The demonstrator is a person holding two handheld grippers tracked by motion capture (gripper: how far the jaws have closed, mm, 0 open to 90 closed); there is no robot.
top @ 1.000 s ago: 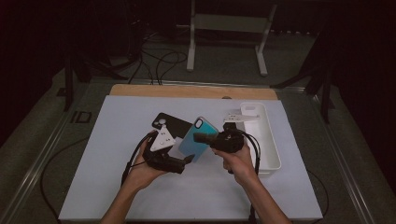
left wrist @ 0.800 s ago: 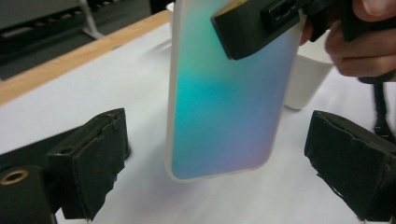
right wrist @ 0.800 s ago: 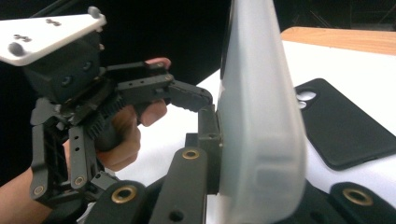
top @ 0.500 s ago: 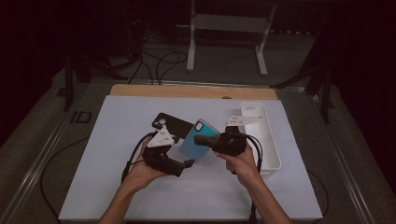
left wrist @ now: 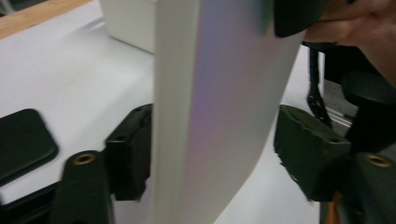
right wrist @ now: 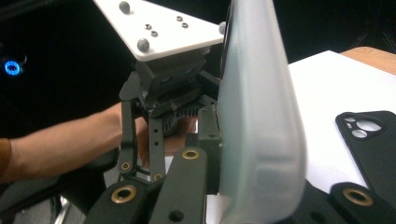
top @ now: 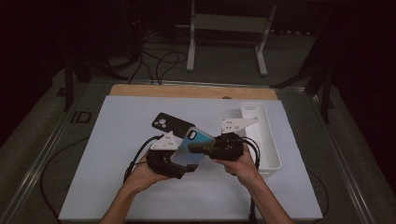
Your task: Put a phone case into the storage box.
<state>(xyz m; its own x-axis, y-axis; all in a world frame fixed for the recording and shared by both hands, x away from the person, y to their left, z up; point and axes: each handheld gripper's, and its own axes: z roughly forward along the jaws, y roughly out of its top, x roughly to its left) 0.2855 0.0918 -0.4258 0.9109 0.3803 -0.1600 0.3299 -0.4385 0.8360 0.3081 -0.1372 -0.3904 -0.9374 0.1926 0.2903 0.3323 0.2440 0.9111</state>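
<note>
here both grippers' fingers (right wrist: 187,186) straddle the teal phone case (top: 192,148).

The two claws meet over the middle of the tabletop (top: 116,140), the left claw (top: 180,163) and right claw (top: 198,148) crowding one blue phone case (top: 192,148) held between them, so nothing passes through there. Just behind lies a black phone case (top: 172,125), flat and low. To the right a long white tray (top: 266,140) walls off that side, close to the right hand. The tabletop's left half and near edge lie open and bare.
</note>
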